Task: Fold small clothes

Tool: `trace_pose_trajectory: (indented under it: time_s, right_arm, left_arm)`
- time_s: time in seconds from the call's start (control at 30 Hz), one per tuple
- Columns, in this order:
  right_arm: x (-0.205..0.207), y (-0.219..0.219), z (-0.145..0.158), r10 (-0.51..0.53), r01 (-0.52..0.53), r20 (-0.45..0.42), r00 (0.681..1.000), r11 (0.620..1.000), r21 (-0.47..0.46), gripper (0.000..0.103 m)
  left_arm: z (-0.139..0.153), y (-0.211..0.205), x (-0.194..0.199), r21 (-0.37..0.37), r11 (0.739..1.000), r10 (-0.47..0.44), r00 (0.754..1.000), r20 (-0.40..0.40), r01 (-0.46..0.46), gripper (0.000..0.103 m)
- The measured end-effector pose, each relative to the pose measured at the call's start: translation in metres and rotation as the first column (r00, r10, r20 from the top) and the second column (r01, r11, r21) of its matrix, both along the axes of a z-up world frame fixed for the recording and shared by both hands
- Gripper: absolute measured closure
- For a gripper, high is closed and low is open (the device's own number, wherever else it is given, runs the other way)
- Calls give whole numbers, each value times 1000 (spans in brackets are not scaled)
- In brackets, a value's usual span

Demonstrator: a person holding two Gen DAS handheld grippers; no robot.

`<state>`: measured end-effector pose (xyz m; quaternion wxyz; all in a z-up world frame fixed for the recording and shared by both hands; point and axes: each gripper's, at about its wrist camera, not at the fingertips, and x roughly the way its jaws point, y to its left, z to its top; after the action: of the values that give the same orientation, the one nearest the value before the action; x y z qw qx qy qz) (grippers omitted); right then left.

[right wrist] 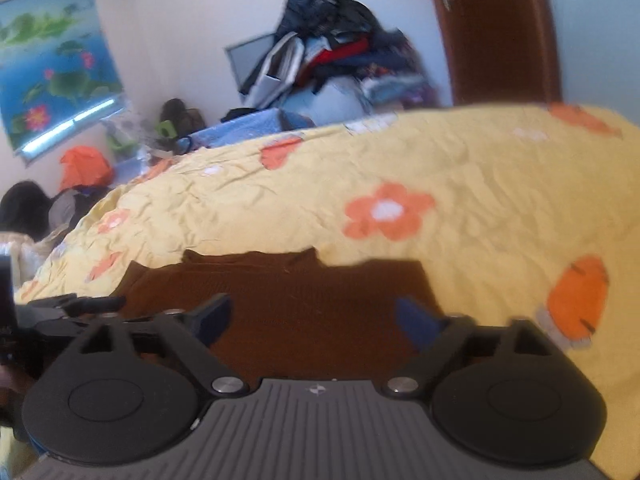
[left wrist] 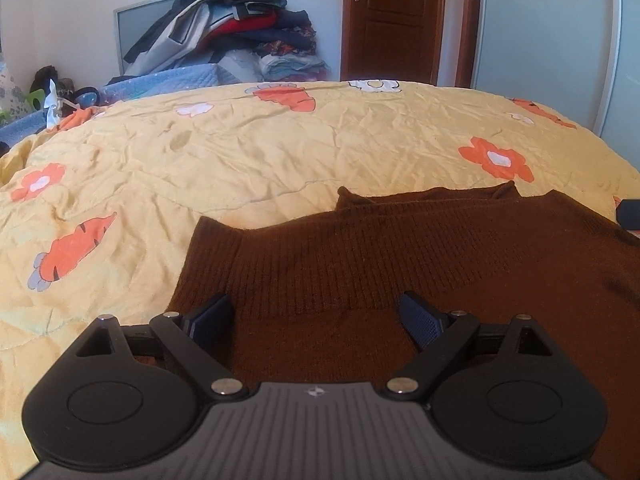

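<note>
A dark brown knitted sweater (left wrist: 400, 248) lies flat on the yellow bedspread (left wrist: 240, 160), partly folded, with a ribbed layer on top. My left gripper (left wrist: 316, 316) is open, its blue-padded fingers wide apart just above the sweater's near left part, holding nothing. In the right wrist view the same sweater (right wrist: 288, 292) lies under my right gripper (right wrist: 312, 320), which is also open and empty over the sweater's near right part. The left gripper's black body shows at the left edge of the right wrist view (right wrist: 60, 312).
The bedspread (right wrist: 480, 184) has orange flower and carrot prints. A tall pile of clothes (left wrist: 236, 28) stands beyond the bed's far edge. A brown door (left wrist: 394, 20) and a pale wardrobe (left wrist: 548, 40) are behind. Clutter (right wrist: 84, 168) lies at the far left.
</note>
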<state>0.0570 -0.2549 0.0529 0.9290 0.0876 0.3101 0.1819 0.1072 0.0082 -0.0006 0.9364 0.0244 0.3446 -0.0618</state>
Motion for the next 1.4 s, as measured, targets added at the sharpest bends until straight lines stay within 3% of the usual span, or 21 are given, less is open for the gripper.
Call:
trace_pose_trajectory:
  time_s: [0.1,0.13,0.17,0.23,0.33,0.43,0.5,0.57,0.63,0.77,0.83,0.87,1.0,1.03,1.1,1.13,1.17,1.2,1.23,1.3,1.4]
  right_arm:
    - [13,7,-18,-6,1,-61,998,996,-92,4]
    - [18,4,-33,-16,5,-91,996,993,-120,0]
    - [13,2,-42,11,-15,-27,1000,989,-146,0]
    - [16,0,-42,2,-7,-40,999,992,-125,0]
    - [17,6,-42,13,-20,-42,999,985,-172,0]
    - [3,-2,-27,-34,26,-66,997,994,-110,1]
    - [-22,-17,-9,-74,74,-80,994,997,-10,0]
    - [-55,-39,4,-72,80,-72,995,991,108,0]
    - [-87,-61,5,-93,117,-122,988,973,201,0]
    - [-131,-91,-16,-131,220,-288,949,927,305,0]
    - [-143,-94,-28,-135,243,-330,934,919,312,0]
    - [-149,-93,-29,-134,234,-303,943,916,325,0]
    - [-135,-85,-38,-76,232,-349,934,871,434,0]
    - [-129,-85,-41,-62,235,-357,932,853,466,0]
    - [-116,-87,-45,-50,255,-374,926,813,523,2]
    - [-111,-88,-47,-47,266,-382,923,795,544,13]
    - [-106,-87,-48,-43,273,-395,918,792,546,24]
    - [-101,-86,-50,-30,269,-409,912,795,543,60]
    - [-98,-84,-54,-15,266,-427,904,802,535,82]
    - [-97,-83,-56,0,247,-438,899,827,505,82]
    - [-111,-86,-39,25,200,-410,912,844,497,83]
  left_arm:
    - [0,0,0,-2,1000,-1,1000,2,1,11]
    - [0,1,0,-7,1000,0,1000,3,1,10]
    - [0,1,1,-10,1000,-1,1000,3,1,10]
    - [0,0,1,-8,1000,-2,1000,2,2,9]
    - [4,2,-2,-8,1000,11,1000,8,-11,9]
    - [27,16,-34,-13,985,171,983,59,-171,9]
    - [46,44,-77,-151,969,212,972,104,-195,9]
    - [52,72,-119,-300,923,272,960,68,-240,8]
    - [46,92,-156,-418,868,288,958,-15,-267,8]
    - [25,105,-203,-545,787,277,955,-109,-290,8]
    - [11,106,-208,-592,744,262,951,-167,-309,8]
    - [4,106,-207,-631,710,253,950,-185,-312,8]
    - [-4,107,-193,-732,605,253,947,-198,-314,8]
    - [-5,107,-187,-742,589,254,945,-207,-320,9]
    - [-4,106,-177,-739,582,253,939,-233,-340,15]
    - [-5,105,-171,-724,592,246,935,-257,-355,41]
    - [-8,105,-164,-692,614,239,925,-295,-379,83]
    - [-12,105,-160,-665,629,240,914,-325,-402,90]
    - [-13,109,-160,-678,617,236,915,-326,-400,90]
    - [-9,113,-164,-678,613,231,913,-337,-405,90]
    - [13,118,-181,-682,647,191,939,-288,-341,91]
